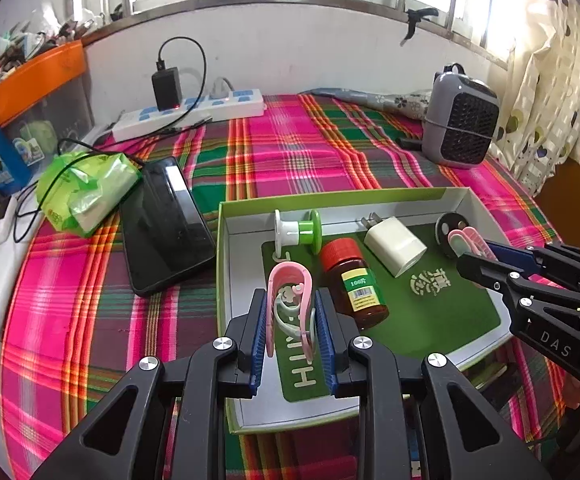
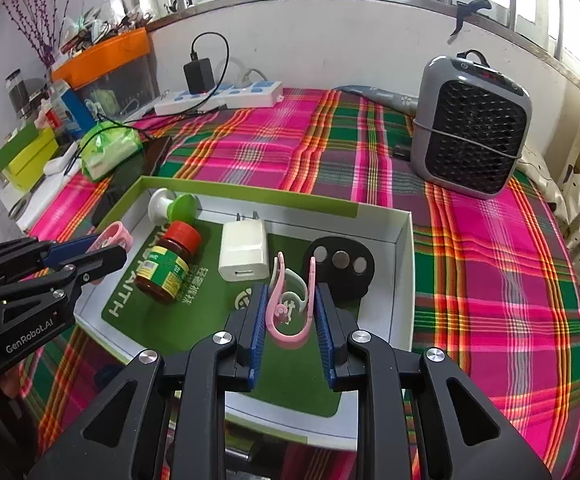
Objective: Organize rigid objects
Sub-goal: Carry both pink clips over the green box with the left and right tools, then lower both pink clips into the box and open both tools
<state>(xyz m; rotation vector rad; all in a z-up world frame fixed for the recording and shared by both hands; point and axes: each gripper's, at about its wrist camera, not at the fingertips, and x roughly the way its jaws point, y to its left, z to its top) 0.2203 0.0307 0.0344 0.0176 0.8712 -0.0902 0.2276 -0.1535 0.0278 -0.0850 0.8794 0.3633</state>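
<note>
The left gripper [image 1: 291, 320] sits closest to its camera, its blue pads [image 1: 260, 332] closed narrowly on a pink clip [image 1: 290, 280] whose curved loop rises just ahead of the fingertips, over the near end of the shallow box [image 1: 221, 280]. Just right of those fingers lies a brown bottle [image 1: 355, 284] with a red cap, on its side on the box's green lining. Beyond the fingertips a white and green spool [image 1: 297, 228] lies against the far wall, and to its right a white charger plug [image 1: 395, 246].

The right gripper [image 2: 290, 312] likewise grips a second pink clip [image 2: 291, 304] — pads [image 2: 258, 320] pressed against its two arms, the loop end pointing back toward the camera. Directly ahead of its fingertips a black disc [image 2: 341, 264] with round inserts rests in the box's corner; the charger plug is ahead and to the left.

Outside the box, on the plaid cloth [image 2: 489, 260], a dark phone [image 1: 166, 224] lies left of the left fingers, and a grey fan heater [image 2: 469, 132] stands well beyond the right fingers, to their right.
</note>
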